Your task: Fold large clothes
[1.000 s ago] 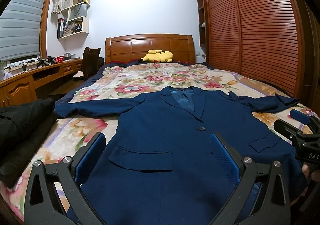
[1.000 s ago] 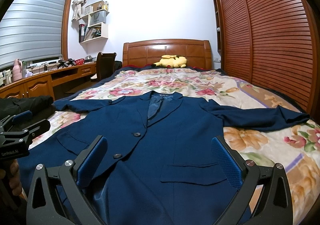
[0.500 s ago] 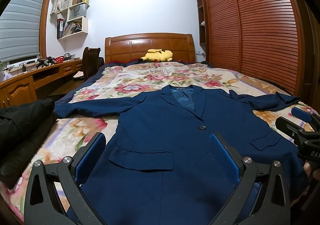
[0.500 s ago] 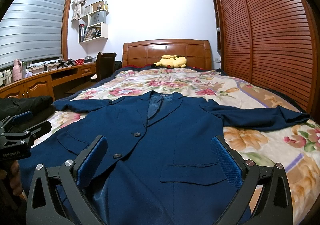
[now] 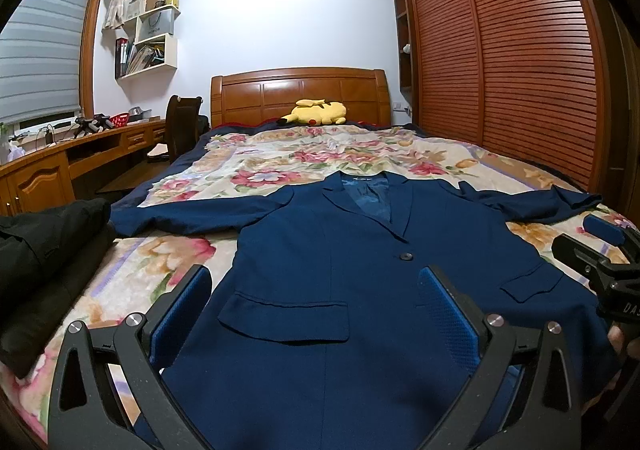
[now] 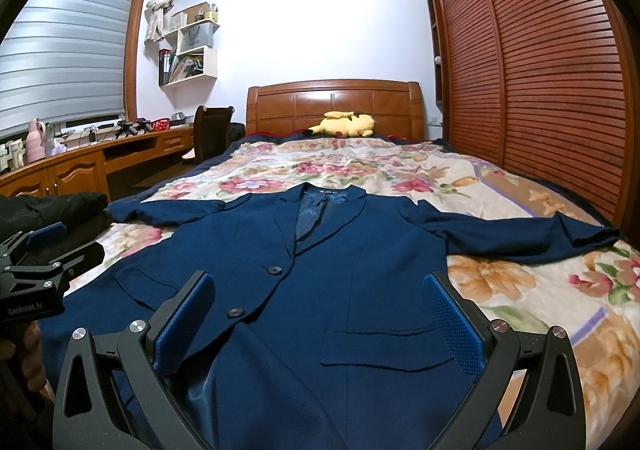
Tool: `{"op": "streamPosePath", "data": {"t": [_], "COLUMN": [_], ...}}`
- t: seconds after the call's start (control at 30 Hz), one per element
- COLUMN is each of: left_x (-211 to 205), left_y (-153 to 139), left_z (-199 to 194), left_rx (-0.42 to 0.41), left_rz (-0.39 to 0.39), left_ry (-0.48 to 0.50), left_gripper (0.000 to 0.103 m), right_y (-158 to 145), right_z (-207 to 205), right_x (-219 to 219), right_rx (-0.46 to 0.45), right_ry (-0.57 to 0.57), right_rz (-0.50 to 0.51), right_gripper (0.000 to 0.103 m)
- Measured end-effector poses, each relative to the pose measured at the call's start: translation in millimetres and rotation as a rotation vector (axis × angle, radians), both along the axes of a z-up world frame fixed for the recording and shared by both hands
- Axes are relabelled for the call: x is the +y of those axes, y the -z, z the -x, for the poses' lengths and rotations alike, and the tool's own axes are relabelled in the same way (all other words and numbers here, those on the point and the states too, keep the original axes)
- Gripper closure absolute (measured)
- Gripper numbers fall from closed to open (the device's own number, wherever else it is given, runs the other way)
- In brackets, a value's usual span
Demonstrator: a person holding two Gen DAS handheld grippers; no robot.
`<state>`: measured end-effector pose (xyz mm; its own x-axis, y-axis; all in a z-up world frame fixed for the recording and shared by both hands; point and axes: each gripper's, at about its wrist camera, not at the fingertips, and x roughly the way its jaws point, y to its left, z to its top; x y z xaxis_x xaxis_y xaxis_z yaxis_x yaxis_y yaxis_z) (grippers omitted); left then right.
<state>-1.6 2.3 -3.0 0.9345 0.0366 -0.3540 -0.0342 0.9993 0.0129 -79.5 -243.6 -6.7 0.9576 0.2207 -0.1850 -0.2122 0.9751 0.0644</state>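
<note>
A navy blue suit jacket [image 5: 352, 258] [image 6: 340, 262] lies flat and face up on the floral bedspread [image 5: 280, 158] [image 6: 360, 166], collar away from me, both sleeves spread sideways. My left gripper [image 5: 314, 314] hovers open over the jacket's left hem, above its flap pocket, holding nothing. Over the right hem my right gripper [image 6: 316, 318] is open too, nothing between its blue pads. Each gripper shows in the other's view: the right one [image 5: 600, 250] at the right edge, the left one [image 6: 44, 250] at the left edge, held by a hand.
A black garment [image 5: 44, 246] lies heaped on the bed's left edge. A yellow plush toy [image 5: 316, 112] rests by the wooden headboard [image 5: 300, 90]. A desk [image 5: 60, 162] with a chair runs along the left; a slatted wardrobe [image 5: 520, 62] borders the right.
Both grippers stay nearly still and open; the views shift only slightly.
</note>
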Motion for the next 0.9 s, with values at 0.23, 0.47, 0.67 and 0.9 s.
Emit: {"op": "streamPosePath", "data": {"t": [0.23,0.47,0.67,0.9], "left_x": [1,8,20,48], "left_y": [0,-1,0,-7], "left_z": [0,-1,-13,-19], "left_rx": [0.003,0.012,0.044,0.052], "left_rz": [-0.002,-0.012,-0.066,-0.054], "left_ry": [-0.002,-0.018,-0.050,-0.107], "left_gripper": [0.000,0.000,0.000,0.000], "right_y": [0,-4,-18,-36], "right_z": [0,1,1,-18], "right_x": [0,1,9,22], "right_rx": [0.000,0.005,-0.007,-0.005], "right_ry": [0.000,-0.020,-0.072,-0.133], "right_rz": [0.000,-0.004,0.014,0.069], "right_gripper": [0.000,0.000,0.000,0.000]}}
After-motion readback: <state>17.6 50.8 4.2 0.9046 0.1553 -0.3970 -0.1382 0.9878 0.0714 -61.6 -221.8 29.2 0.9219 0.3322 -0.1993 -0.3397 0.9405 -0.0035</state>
